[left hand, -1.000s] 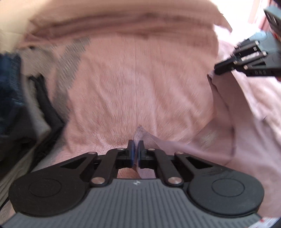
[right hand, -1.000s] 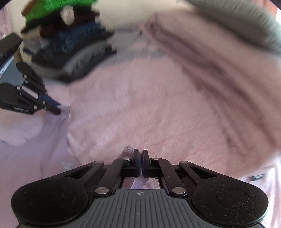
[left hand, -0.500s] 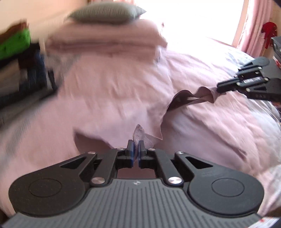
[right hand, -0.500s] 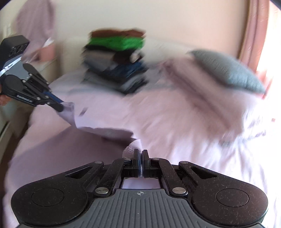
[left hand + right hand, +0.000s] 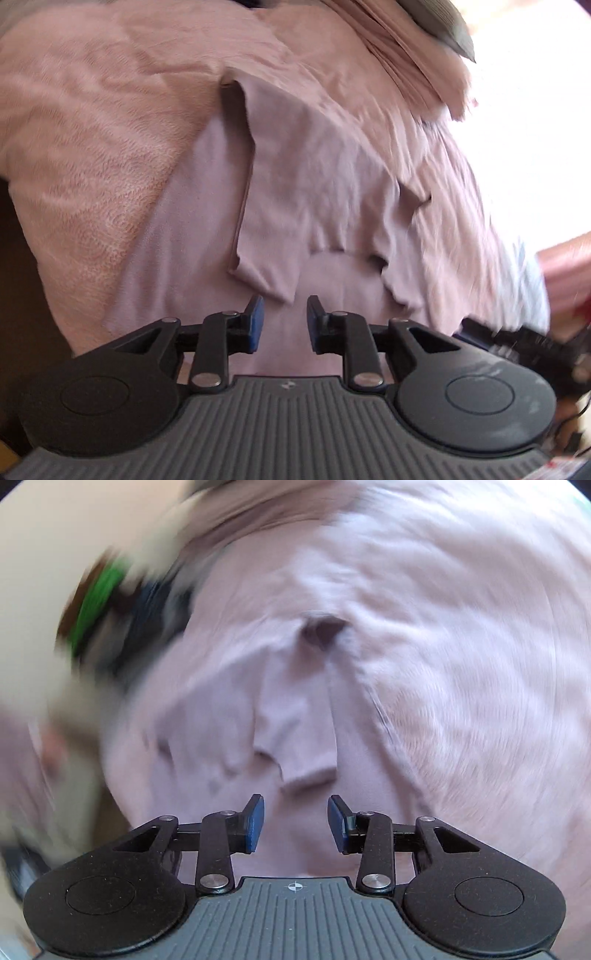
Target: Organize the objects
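Observation:
A pale lilac garment [image 5: 314, 192] lies rumpled on the pink bed cover, with one folded flap reaching toward my left gripper [image 5: 282, 325]. The left jaws are opening; nothing sits between the blue pads, and the flap's corner ends just ahead of them. In the right wrist view the same lilac garment [image 5: 295, 716] lies in front of my right gripper [image 5: 295, 821]. Its jaws are opening too, with only flat cloth below the gap and nothing pinched. The right wrist picture is smeared by motion.
A fuzzy pink blanket [image 5: 92, 122] covers the bed on the left. A stack of folded pink bedding [image 5: 413, 62] with a grey pillow [image 5: 443, 26] lies at the top right. A blurred pile of folded clothes [image 5: 114, 605], green on top, stands at the left.
Both grippers held edges of the lilac garment shut and swung it across the bed. Now both have let go and their jaws stand apart, with the garment lying on the bed.

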Available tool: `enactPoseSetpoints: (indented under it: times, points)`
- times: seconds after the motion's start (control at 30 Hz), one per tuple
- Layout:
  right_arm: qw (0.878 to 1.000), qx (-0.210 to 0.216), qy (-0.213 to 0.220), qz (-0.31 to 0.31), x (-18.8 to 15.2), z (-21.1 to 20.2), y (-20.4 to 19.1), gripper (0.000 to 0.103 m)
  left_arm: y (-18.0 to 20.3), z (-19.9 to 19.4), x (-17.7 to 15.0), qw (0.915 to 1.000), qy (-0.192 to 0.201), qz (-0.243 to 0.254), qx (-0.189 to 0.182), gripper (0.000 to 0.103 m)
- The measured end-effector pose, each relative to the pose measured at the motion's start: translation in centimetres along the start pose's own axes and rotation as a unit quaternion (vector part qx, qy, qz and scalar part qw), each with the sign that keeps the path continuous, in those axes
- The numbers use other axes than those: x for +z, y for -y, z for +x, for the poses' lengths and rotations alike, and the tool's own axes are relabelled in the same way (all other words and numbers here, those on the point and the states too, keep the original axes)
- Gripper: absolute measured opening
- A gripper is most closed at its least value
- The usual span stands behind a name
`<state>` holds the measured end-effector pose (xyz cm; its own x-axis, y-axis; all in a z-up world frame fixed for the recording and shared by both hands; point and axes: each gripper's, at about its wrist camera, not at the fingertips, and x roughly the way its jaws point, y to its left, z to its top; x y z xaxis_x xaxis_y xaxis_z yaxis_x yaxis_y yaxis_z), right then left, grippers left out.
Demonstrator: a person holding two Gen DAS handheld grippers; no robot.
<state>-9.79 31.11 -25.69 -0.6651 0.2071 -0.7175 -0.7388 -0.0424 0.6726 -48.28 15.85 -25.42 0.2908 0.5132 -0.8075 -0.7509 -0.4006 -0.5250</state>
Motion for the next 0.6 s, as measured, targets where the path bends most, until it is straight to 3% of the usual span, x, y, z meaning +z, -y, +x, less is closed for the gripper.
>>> enactPoseSetpoints:
  times: [0.1,0.3,0.37,0.4,0.6]
  points:
    - [0.996,0.011,0.002,0.094,0.9,1.4,1.9,0.036,-1.0,0.9,0.8,0.9973,0.011,-0.071,-0.019,0.024]
    - [0.984,0.022,0.014,0.174,1.5,3.1,4.2,0.035,-2.3,3.1,0.9,0.9918,0.006,-0.125,-0.026,0.024]
    - [0.983,0.042,0.019,0.180,1.7,3.4,4.5,0.013,-2.7,3.5,0.7,0.9904,0.009,-0.134,-0.033,0.013]
    - [0.984,0.042,0.023,0.173,1.7,3.4,4.5,0.000,-2.8,3.6,0.7,0.9900,0.008,-0.136,-0.036,0.000]
    - [0.989,0.052,0.050,0.128,0.6,1.3,4.4,0.000,-2.4,2.4,-0.4,0.9927,0.015,-0.114,-0.037,0.000]
